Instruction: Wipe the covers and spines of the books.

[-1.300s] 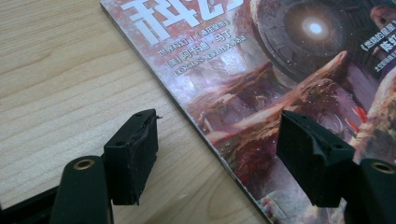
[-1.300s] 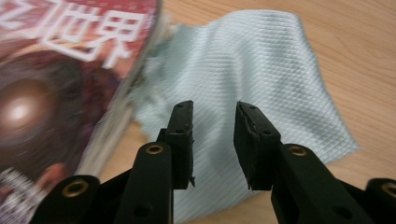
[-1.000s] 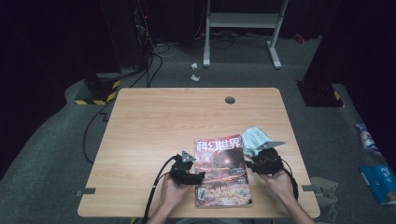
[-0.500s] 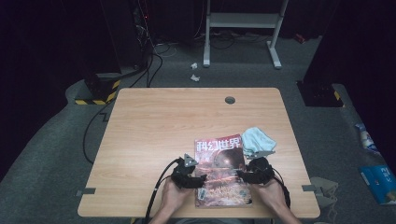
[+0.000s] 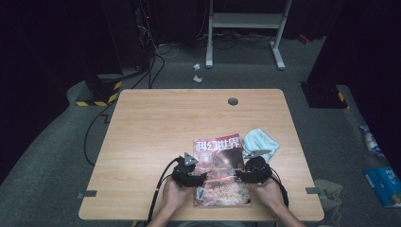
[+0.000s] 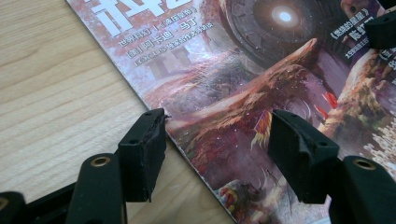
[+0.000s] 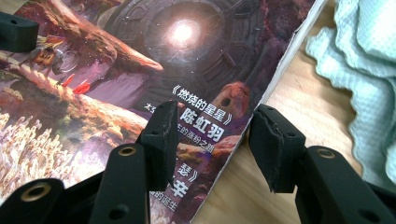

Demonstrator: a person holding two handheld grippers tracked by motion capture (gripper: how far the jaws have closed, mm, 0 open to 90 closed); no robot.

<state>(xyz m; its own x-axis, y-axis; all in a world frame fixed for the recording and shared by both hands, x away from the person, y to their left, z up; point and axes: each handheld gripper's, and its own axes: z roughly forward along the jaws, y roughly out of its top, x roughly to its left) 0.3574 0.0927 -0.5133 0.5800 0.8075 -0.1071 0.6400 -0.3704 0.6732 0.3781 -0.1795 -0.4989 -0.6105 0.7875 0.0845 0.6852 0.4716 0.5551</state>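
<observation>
Both tongs gape open over the magazine (image 5: 219,170) at the frame's lower middle: left tongs (image 6: 217,140) straddle its left edge, right tongs (image 7: 212,135) its right edge.

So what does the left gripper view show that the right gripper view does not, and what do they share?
Left gripper view alone: the left tool open astride the magazine's left edge, with white title characters on the cover. Right gripper view alone: the right tool open astride the opposite edge, and a pale blue cloth lying beside it. Both show the cover's glowing ring and the wooden table.
</observation>
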